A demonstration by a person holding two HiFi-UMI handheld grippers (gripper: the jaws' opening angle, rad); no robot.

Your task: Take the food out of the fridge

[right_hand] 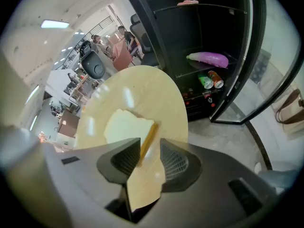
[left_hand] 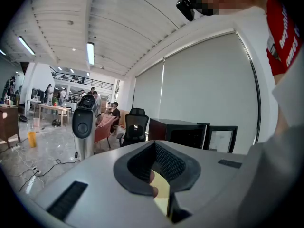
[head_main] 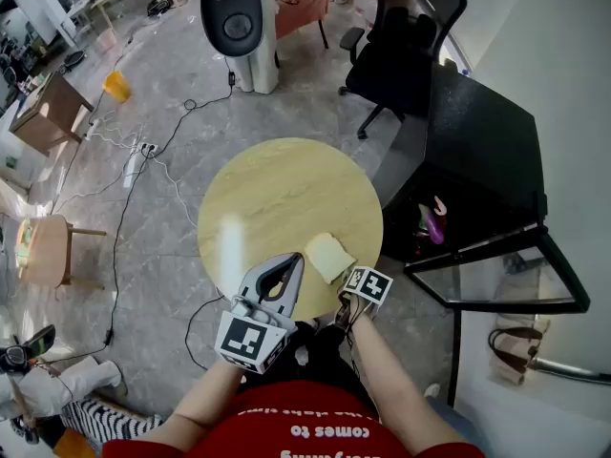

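Note:
A slice of bread lies flat on the round wooden table, near its front right edge. My right gripper points steeply down at the slice's near corner. Its jaws are open, with the crust edge in the gap and no pad pressing on it. My left gripper hovers over the table's front edge, left of the bread, shut and empty. To the right, the black fridge stands open with a purple eggplant on a shelf.
The fridge's glass door swings out to the right of the table. Drink cans sit under the eggplant, and something pink lies on the top shelf. Behind the table are an office chair, a white fan and floor cables.

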